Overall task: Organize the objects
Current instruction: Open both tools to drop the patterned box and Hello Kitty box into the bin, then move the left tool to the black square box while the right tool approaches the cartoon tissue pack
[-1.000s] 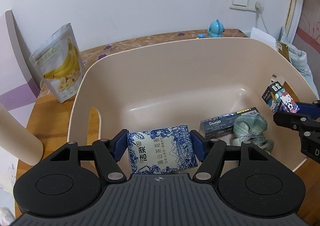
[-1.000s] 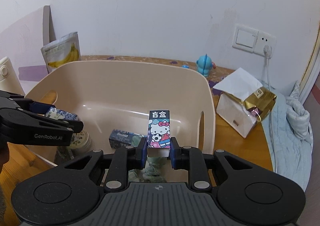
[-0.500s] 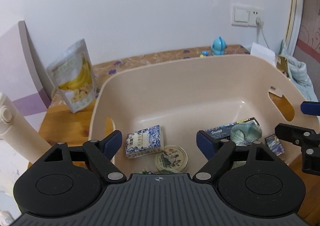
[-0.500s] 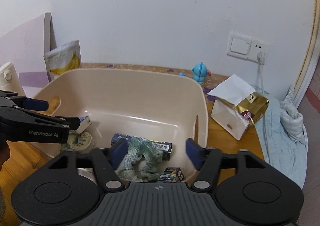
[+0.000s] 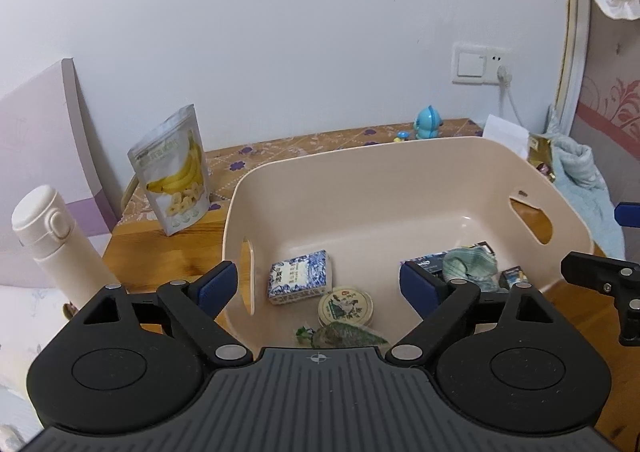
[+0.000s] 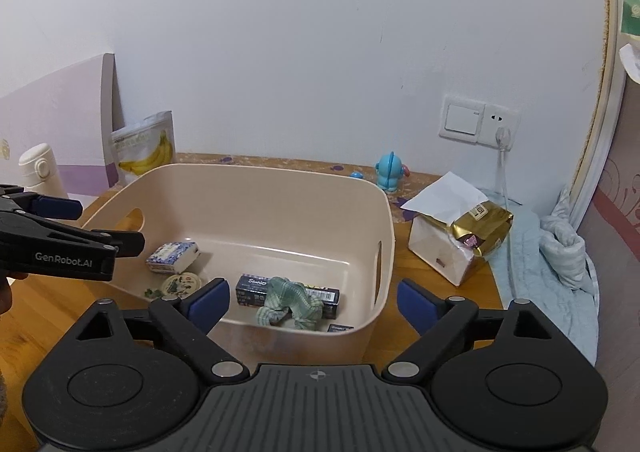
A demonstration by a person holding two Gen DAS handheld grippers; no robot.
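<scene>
A beige plastic bin (image 5: 384, 160) (image 6: 264, 180) stands on the wooden table. Inside lie a blue-and-white tissue pack (image 5: 300, 282) (image 6: 173, 256), a round tin (image 5: 346, 308) (image 6: 181, 284), a dark long box (image 5: 424, 266) (image 6: 250, 288), a green checked cloth (image 5: 470, 268) (image 6: 290, 302), a small Hello Kitty box (image 5: 514, 277) (image 6: 340, 328) and a green packet (image 5: 340, 336). My left gripper (image 5: 318, 286) is open and empty above the bin's near edge. My right gripper (image 6: 314, 302) is open and empty at the bin's near right side.
A banana chips pouch (image 5: 174, 172) (image 6: 146, 150) leans by the wall left of the bin. A white thermos (image 5: 56, 244) (image 6: 40, 172) stands at the left. A blue toy figure (image 5: 428, 124) (image 6: 389, 172), a white paper bag with a gold packet (image 6: 460, 228) and blue bedding (image 6: 552, 272) are at the right.
Both grippers opened and drew back and up. The left let the tissue pack fall into the bin; the right let the Hello Kitty box fall into it.
</scene>
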